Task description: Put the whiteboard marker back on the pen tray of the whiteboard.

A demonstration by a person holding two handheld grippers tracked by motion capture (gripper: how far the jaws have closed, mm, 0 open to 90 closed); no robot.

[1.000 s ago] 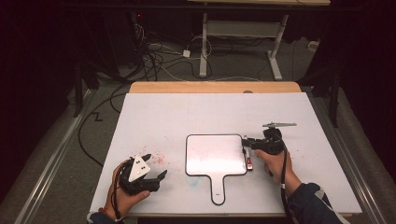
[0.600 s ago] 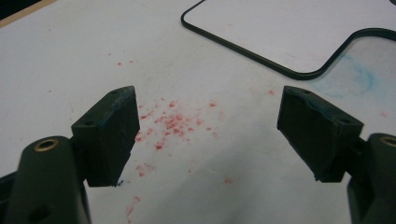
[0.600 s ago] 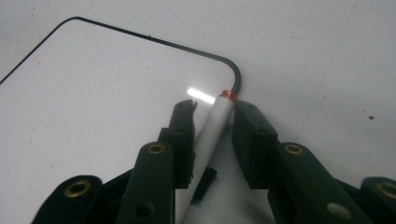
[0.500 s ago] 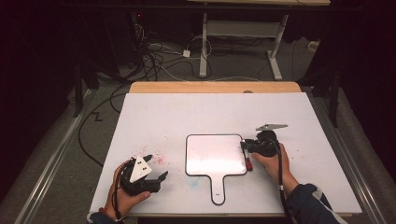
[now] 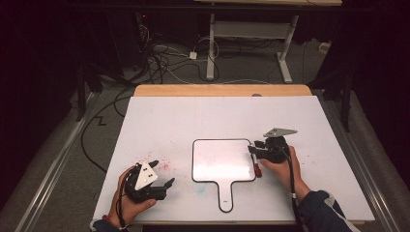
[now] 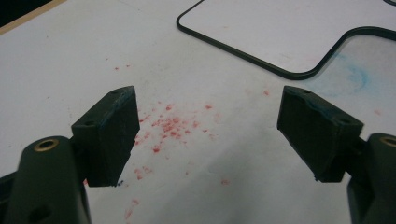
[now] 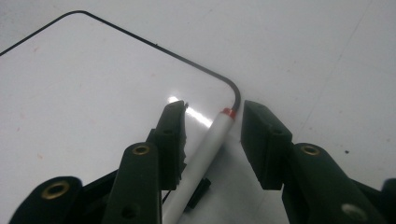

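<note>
While the table (image 5: 309, 125) is kept free for work, the whiteboard (image 5: 223, 159) is laid flat at its middle. A marker (image 7: 205, 149) lies on the board's right edge between the just-opened jaws of the right gripper (image 5: 255, 152), apparently released. The left gripper (image 5: 162, 174) is rested aside, jaws spread, empty.

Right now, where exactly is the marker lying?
The marker lies on the right edge of the whiteboard, between the open right tongs, touching neither visibly.
</note>
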